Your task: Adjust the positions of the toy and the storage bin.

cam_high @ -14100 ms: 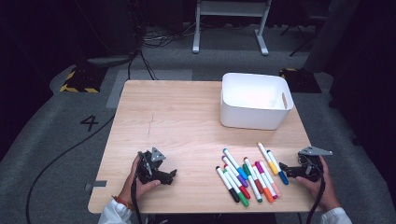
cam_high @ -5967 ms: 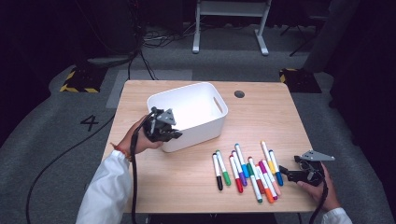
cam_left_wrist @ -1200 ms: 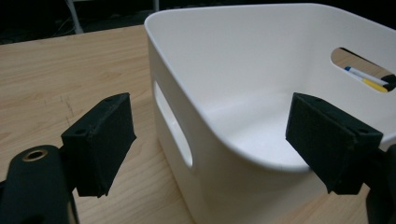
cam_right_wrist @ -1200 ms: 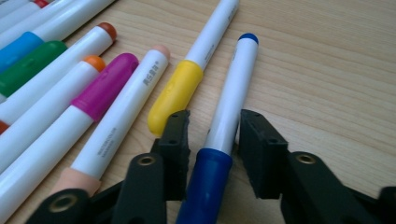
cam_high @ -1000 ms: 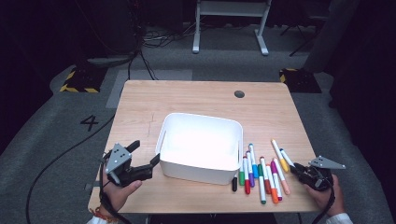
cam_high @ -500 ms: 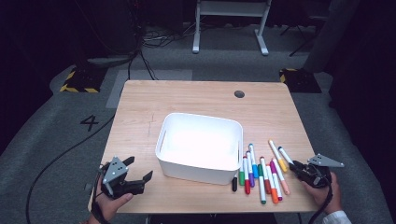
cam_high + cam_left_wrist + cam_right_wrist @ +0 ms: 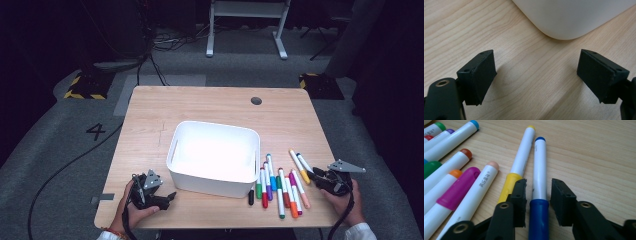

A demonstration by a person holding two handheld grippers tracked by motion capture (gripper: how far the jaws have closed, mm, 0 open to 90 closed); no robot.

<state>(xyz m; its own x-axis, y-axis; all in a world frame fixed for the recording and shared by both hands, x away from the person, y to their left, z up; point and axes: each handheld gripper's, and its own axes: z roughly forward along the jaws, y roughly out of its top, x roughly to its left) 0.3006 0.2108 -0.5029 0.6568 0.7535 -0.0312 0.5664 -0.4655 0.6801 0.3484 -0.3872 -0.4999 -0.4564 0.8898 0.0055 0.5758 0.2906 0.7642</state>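
Work in hand: you are gathering loose felt markers from the table (image 7: 210, 107) toward the white bin (image 7: 214, 156), which is sitting near the middle of the front half.

Right gripper (image 7: 537, 195): you are straddling the dark blue marker (image 7: 539, 172), jaws narrowed on either side of its barrel just above the cap, a sliver of gap showing, not yet pinching.

Left gripper (image 7: 537, 75): you are resting it near the front left corner, jaws spread wide with nothing between them, the bin's rounded corner just ahead.

Task thing, place: the dark blue marker is lying flat near the right edge, outermost of the marker row (image 7: 280, 185), touching or just beside the yellow marker (image 7: 520, 163).

Handling: judged light, stiff, round and smooth; it is likely to roll or slip under an off-centre squeeze.

Hold point: you are best taking it across the barrel beside the cap, keeping the left pad clear of the yellow neighbour.

Materials: glossy white plastic barrels with coloured caps; matte black jaw pads; pale wood-grain top; smooth thin-walled plastic bin.
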